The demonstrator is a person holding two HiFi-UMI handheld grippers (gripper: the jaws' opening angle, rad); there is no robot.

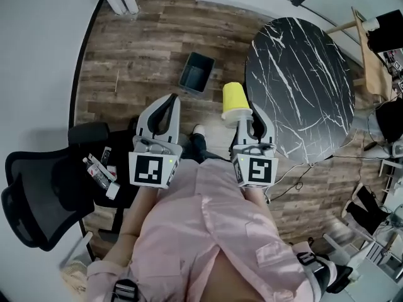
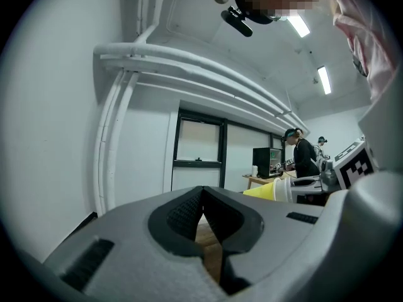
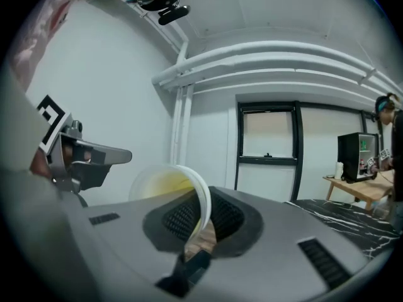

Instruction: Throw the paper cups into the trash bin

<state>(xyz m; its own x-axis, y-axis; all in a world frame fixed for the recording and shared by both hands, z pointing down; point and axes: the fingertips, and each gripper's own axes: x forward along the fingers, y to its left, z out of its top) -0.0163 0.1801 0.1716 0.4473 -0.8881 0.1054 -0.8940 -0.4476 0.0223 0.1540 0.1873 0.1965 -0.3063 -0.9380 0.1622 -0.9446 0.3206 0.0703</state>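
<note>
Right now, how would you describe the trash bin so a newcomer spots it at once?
Find the round black marble table with white veins. Left of it in the head view, on the wood floor, stands the trash bin. It is the only square, open-topped, dark blue-grey box there, unlike the yellow paper cup nearby.

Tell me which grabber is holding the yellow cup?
The right gripper: its jaws pinch the white rim of the yellow paper cup. The left gripper has its jaws shut together with nothing between them.
</note>
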